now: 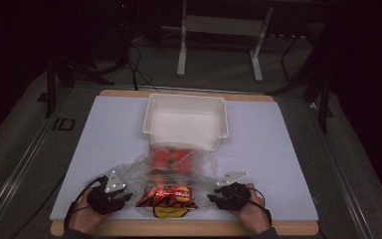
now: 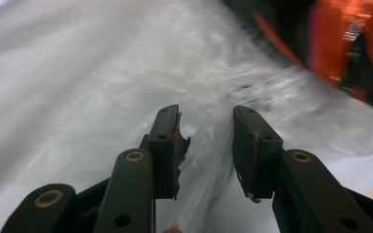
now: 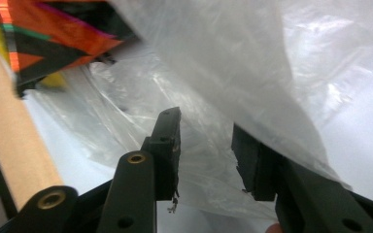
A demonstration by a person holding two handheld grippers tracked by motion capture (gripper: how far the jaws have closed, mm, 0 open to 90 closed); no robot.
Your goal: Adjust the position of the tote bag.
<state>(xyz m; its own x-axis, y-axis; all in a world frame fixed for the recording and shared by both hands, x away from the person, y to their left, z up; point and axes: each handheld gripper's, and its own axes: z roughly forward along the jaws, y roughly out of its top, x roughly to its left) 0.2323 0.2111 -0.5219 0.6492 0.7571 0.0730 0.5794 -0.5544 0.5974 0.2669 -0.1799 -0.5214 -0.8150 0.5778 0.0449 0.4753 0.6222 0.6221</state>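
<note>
two tongs at the mouth of a clear bag of snack packets

where the clear plastic bag (image 1: 179, 164) lies on the white tabletop (image 1: 104, 134), its long axis runs from the person's edge toward the white tub (image 1: 186, 121) at the far middle, the crumpled mouth spread wide at the near end. the film is thin, wrinkled and see-through, with a yellow smiley print (image 1: 169, 212) near the front edge. an orange-and-black snack packet (image 1: 168, 196) lies crosswise at the mouth, and more orange-red packets (image 1: 171, 158) sit deeper inside, near the tub.

the left tongs (image 1: 124, 197) sit at the bag's left edge, jaws apart with loose film lying between them in the left gripper view. the right tongs (image 1: 213, 197) sit at the right edge, jaws also apart, a sheet of film draped over one jaw in the right gripper view. the tabletop's wooden rim (image 3: 5, 121) runs beside them.
</note>
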